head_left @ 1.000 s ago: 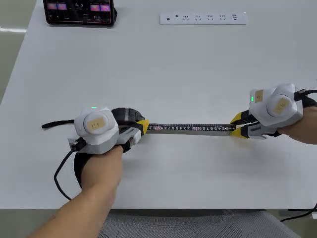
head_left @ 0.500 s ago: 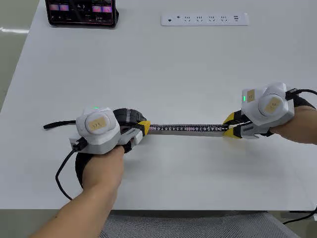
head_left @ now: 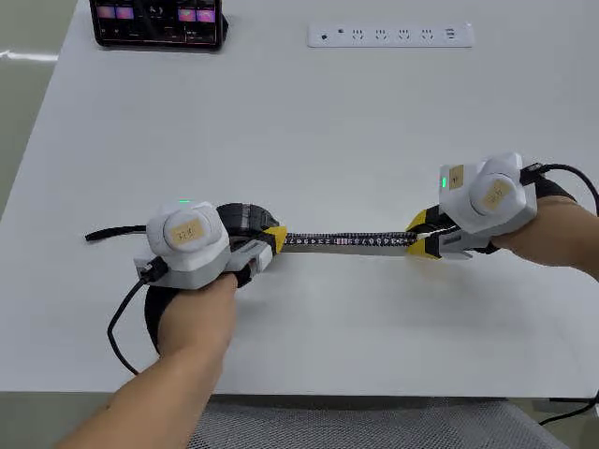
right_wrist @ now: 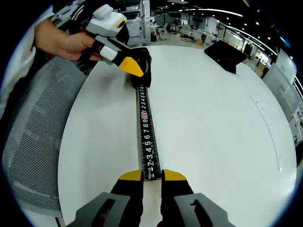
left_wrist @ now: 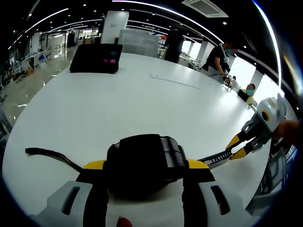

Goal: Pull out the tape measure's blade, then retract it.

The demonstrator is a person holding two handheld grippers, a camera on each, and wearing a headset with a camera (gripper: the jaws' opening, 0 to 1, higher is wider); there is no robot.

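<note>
The right claw [head_left: 417, 236], pinched on the tip of the blade [head_left: 346, 240], has drifted closer to the left claw [left_wrist: 147, 166] clamping the tape measure case [head_left: 241, 218], so retraction looks underway.

A broad white desk [head_left: 309, 122] stretches away, matte and evenly lit. Near its far edge lie a white power strip [head_left: 390, 36] and a dark tablet [head_left: 157, 22] with a lit screen. A grey mesh chair [right_wrist: 33, 142] stands at the near edge. Around it is an open office with a glossy pale floor [left_wrist: 28, 80], ceiling light strips [left_wrist: 156, 10] and bright windows [left_wrist: 244, 71].
</note>
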